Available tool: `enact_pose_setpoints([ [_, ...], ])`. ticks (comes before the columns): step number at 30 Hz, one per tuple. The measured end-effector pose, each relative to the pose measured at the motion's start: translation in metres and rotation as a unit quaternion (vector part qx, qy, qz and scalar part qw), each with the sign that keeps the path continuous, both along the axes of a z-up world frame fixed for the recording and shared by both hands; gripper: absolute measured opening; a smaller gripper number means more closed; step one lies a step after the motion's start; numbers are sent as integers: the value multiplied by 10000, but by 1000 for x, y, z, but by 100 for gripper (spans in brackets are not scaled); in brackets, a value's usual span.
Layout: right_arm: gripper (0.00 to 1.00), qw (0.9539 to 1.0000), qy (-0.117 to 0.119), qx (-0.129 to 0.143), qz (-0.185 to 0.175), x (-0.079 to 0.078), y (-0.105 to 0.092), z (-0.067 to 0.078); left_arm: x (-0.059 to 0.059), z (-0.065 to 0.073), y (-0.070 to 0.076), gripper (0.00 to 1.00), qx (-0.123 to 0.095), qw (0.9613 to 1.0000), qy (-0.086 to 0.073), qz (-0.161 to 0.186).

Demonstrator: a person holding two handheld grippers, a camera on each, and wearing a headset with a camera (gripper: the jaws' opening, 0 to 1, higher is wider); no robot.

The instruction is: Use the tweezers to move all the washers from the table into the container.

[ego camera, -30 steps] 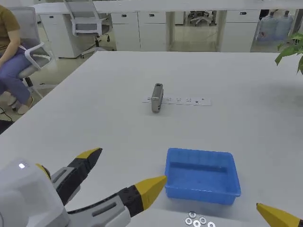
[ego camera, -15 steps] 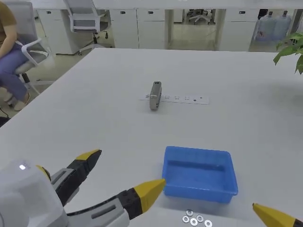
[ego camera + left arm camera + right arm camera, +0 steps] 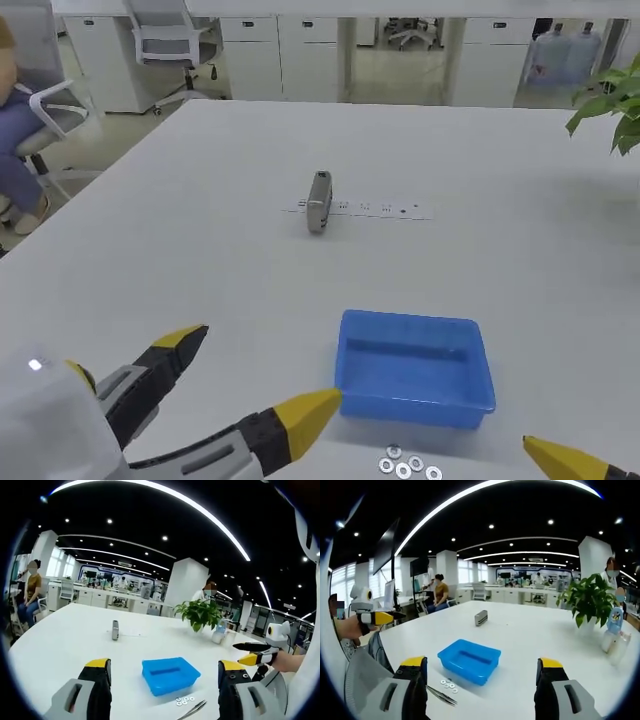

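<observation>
A blue container (image 3: 410,398) sits on the white table, empty as far as I can see. Several small metal washers (image 3: 408,466) lie in a cluster just in front of it. Thin metal tweezers (image 3: 192,710) lie on the table beside the washers. My left gripper (image 3: 250,375) hovers open at the near left, to the left of the container, holding nothing. A yellow fingertip (image 3: 560,460) of my right gripper pokes in at the near right. The right gripper view has the container (image 3: 469,660), washers (image 3: 449,684) and tweezers (image 3: 442,695) ahead of wide-open jaws.
A grey metal block (image 3: 318,202) stands mid-table beside a flush socket strip (image 3: 375,209). A potted plant (image 3: 610,100) is at the far right edge. An office chair (image 3: 165,45) and a seated person are beyond the table's far left.
Only the head camera has drifted a little; both grippers stay open and the container, washers and block keep their places.
</observation>
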State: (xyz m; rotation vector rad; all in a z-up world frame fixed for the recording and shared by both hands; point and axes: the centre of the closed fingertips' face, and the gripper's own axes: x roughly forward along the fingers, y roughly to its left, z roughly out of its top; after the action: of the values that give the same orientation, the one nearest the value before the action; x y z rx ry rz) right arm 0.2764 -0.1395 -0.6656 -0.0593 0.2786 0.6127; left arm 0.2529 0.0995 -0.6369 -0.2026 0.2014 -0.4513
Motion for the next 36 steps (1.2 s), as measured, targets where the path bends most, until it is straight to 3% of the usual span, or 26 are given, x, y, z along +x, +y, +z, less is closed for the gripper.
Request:
enact_pose_setpoints([
  [9, 88, 9998, 119, 176, -63, 0, 0, 0, -3, -5, -2, 90, 18, 9999, 91, -62],
  [21, 86, 9997, 181, 168, -63, 3, 0, -5, 3, -8, -7, 90, 0, 9998, 137, -166],
  [30, 84, 9997, 189, 155, -53, 8, 2, -6, 7, -11, -3, 89, 45, 9997, 179, -145],
  [36, 76, 9999, 153, 77, 14, 11, 5, -8, 9, -16, -1, 85, 182, 9995, 212, -164],
])
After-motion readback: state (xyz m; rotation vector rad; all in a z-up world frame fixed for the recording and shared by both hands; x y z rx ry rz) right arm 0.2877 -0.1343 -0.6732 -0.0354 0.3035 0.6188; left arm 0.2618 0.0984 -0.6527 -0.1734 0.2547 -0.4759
